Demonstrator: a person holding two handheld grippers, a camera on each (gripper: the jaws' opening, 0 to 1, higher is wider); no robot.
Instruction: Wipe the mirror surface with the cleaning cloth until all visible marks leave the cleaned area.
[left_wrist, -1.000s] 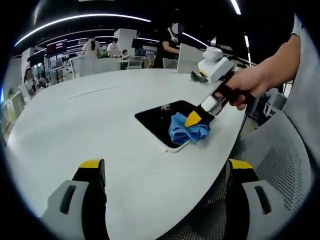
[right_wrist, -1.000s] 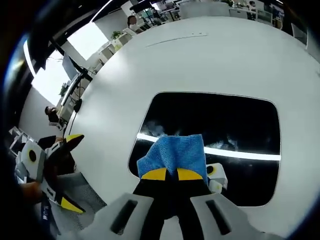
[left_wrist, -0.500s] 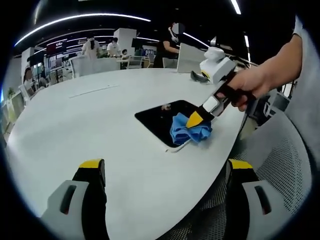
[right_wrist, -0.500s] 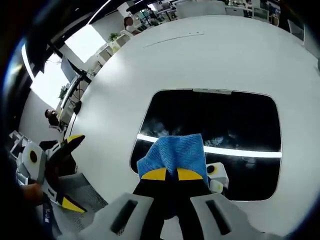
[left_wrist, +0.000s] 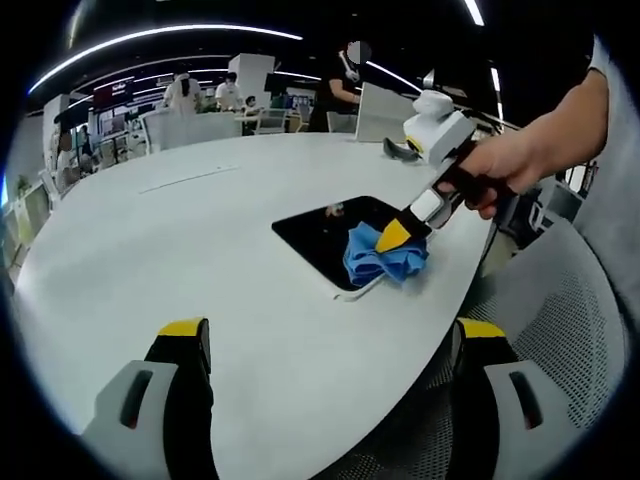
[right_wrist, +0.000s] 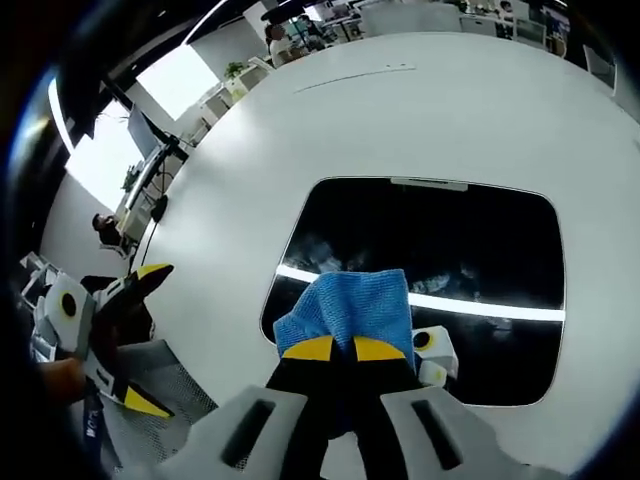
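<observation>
Left gripper view first: the left gripper (left_wrist: 325, 345) hangs over the near edge of the white table (left_wrist: 180, 230), its two yellow-tipped jaws spread wide apart with nothing between them, touching nothing. Across the table a hand (left_wrist: 500, 165) holds the right gripper (left_wrist: 390, 236), whose yellow tips are pinched on the blue cleaning cloth (left_wrist: 385, 260); the cloth sits bunched on the near corner of the dark mirror (left_wrist: 330, 228), which lies flat close to the table's edge, with a mesh chair (left_wrist: 545, 330) just beside it. Over to the right gripper view: the right gripper's jaws are drawn together on the cloth (right_wrist: 350, 310), pressing it down on the mirror's (right_wrist: 470, 240) near edge. Here the glass shows what the other angle hides: a bright strip of reflected light running across it and faint smudges (right_wrist: 320, 250) beyond the cloth. At lower left the left gripper (right_wrist: 140, 335) comes in, jaws parted, off the table's rim
</observation>
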